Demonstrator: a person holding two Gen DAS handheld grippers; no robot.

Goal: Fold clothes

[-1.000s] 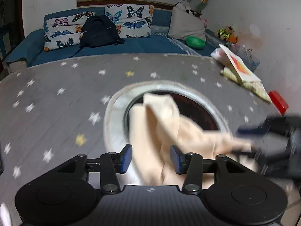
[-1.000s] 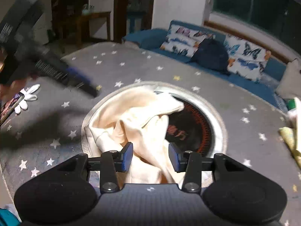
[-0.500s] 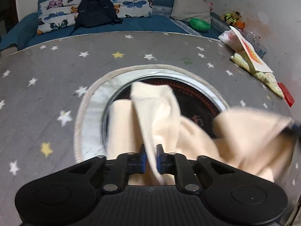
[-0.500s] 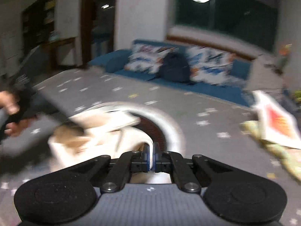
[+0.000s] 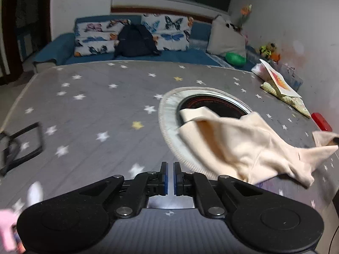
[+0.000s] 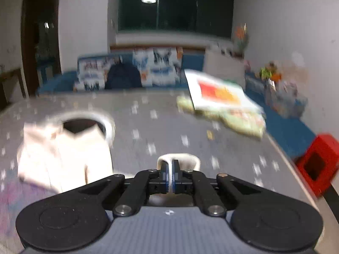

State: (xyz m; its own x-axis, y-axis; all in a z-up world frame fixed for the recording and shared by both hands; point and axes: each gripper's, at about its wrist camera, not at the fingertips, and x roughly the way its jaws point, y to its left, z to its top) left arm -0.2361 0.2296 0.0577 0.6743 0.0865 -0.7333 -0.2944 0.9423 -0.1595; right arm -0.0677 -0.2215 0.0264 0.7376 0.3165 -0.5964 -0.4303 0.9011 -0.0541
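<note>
A second ago both grippers hung open over the cream garment point(image 5: 239, 144) bunched on the round inset point(image 5: 169, 114); half a second ago each had closed on a fold of it. The left gripper point(image 5: 169, 177) has since swung away to about 9 o'clock of the cloth, its jaws nearly together with only grey star-print tabletop point(image 5: 95, 105) showing in the narrow gap. The right gripper point(image 6: 170, 176) keeps a cream fold pinched and has drawn it off toward 3 o'clock, so the garment now stretches out of the inset across the tabletop.

Garment point(image 5: 239, 144) — right end cut off, blurred.
</note>
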